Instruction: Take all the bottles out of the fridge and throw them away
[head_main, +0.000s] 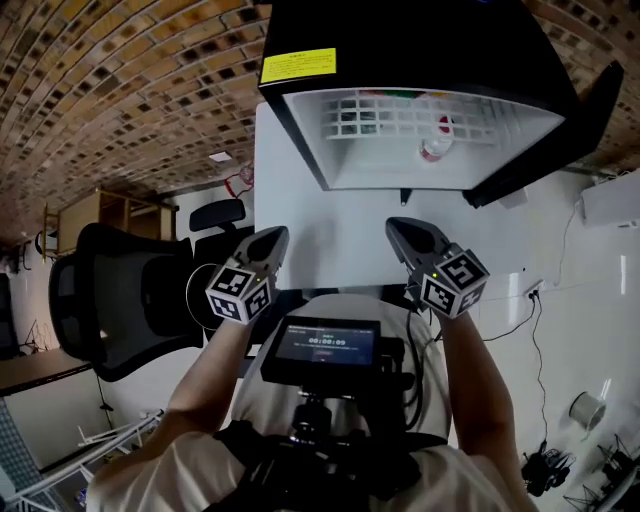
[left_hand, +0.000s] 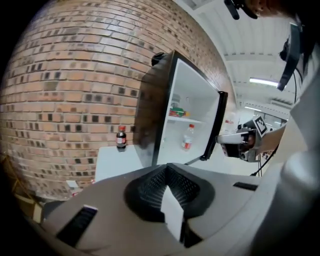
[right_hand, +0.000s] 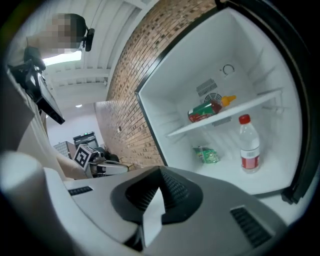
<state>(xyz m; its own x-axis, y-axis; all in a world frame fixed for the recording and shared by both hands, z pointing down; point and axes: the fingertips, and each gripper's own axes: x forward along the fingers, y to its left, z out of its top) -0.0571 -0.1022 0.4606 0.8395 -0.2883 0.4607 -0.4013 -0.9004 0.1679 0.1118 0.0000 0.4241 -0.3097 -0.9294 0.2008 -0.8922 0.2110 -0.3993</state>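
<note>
A black mini fridge (head_main: 420, 60) stands open on a white table (head_main: 330, 230). On its floor stands a clear bottle (right_hand: 249, 146) with a red cap and red label, also in the left gripper view as the clear bottle (left_hand: 187, 137) and from above as the clear bottle (head_main: 435, 145). A red and green bottle (right_hand: 205, 111) lies on the shelf. A dark cola bottle (left_hand: 121, 138) stands on the table beside the fridge. My left gripper (head_main: 274, 237) and right gripper (head_main: 397, 227) hover before the fridge, both shut and holding nothing.
A green packet (right_hand: 206, 155) lies on the fridge floor. The fridge door (head_main: 545, 150) hangs open at the right. A brick wall (left_hand: 65, 90) is behind the fridge. A black office chair (head_main: 120, 300) stands to my left.
</note>
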